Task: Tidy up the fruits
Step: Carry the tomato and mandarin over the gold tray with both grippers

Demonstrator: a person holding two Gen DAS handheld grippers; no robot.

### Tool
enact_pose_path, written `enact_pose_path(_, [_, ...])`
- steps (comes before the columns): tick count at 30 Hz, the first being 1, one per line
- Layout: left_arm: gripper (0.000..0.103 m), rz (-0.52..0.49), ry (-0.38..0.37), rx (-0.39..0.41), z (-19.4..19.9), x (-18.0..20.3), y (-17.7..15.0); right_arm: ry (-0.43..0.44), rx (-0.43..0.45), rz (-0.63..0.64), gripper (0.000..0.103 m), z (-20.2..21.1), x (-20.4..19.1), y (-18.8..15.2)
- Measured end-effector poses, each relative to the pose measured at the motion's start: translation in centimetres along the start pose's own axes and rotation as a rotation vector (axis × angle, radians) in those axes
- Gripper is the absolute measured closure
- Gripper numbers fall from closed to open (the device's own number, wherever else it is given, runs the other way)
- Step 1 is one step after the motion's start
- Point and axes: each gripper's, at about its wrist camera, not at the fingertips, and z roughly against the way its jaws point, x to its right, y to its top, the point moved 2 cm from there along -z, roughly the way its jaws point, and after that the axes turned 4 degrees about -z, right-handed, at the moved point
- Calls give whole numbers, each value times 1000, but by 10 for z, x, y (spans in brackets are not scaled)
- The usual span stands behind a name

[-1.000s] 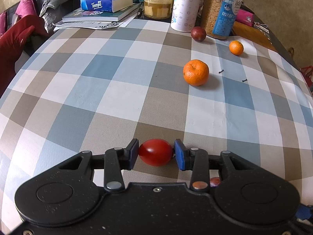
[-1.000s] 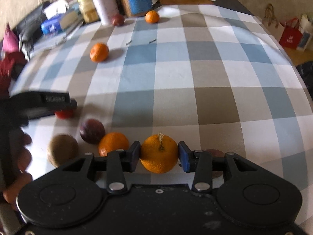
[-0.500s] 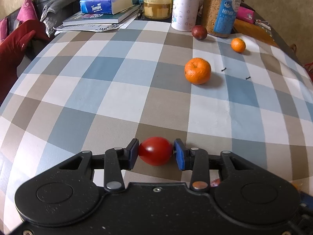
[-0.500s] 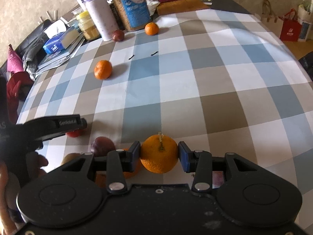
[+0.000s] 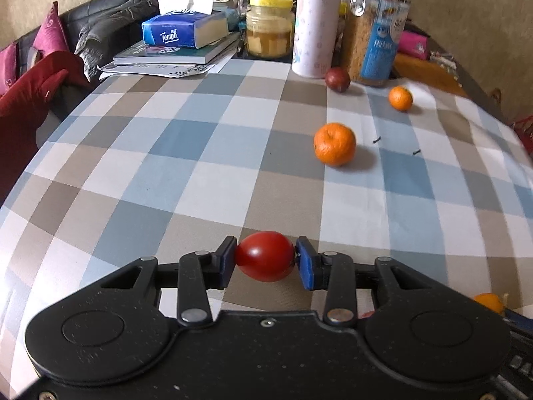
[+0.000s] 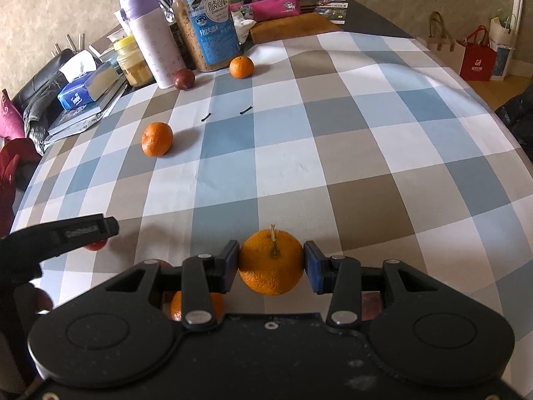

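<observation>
My left gripper (image 5: 265,261) is shut on a red tomato (image 5: 265,260), held just above the checked tablecloth (image 5: 200,173). My right gripper (image 6: 271,264) is shut on an orange with a stem (image 6: 271,261). Loose on the cloth are a mandarin (image 5: 334,144), also in the right wrist view (image 6: 157,139), a small mandarin (image 5: 400,98) (image 6: 241,66) and a dark plum (image 5: 337,79) (image 6: 184,79). The left gripper's finger (image 6: 80,231) shows in the right wrist view over the tomato (image 6: 96,245). Another orange (image 6: 195,305) lies under the right gripper, mostly hidden.
At the table's far edge stand a purple flask (image 5: 314,30), a jar with a blue label (image 5: 374,38), a yellow-lidded jar (image 5: 269,28), and a tissue pack (image 5: 183,30) on books. Shopping bags (image 6: 476,53) stand on the floor at right. A sofa with red cushions (image 5: 30,83) is at left.
Both grippers have risen and tilted up while keeping their fruit. In the right wrist view the fruits near the front edge have slid under the gripper body.
</observation>
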Motion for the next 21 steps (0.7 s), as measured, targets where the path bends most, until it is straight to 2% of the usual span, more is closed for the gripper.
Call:
enact_pose_path(3, [56, 24, -38, -6, 7, -4, 4, -8, 11, -11, 59, -1, 1, 0])
enact_pose_path(10, [56, 21, -61, 39, 50, -10, 3, -14, 45, -28, 59, 3, 3, 2])
enact_pose_path(18, [56, -18, -110, 26, 100, -13, -17, 10, 78, -29, 59, 26, -1, 2])
enact_pose_path(21, [56, -37, -152, 12, 114, -13, -29, 34, 82, -6, 59, 44, -4, -3])
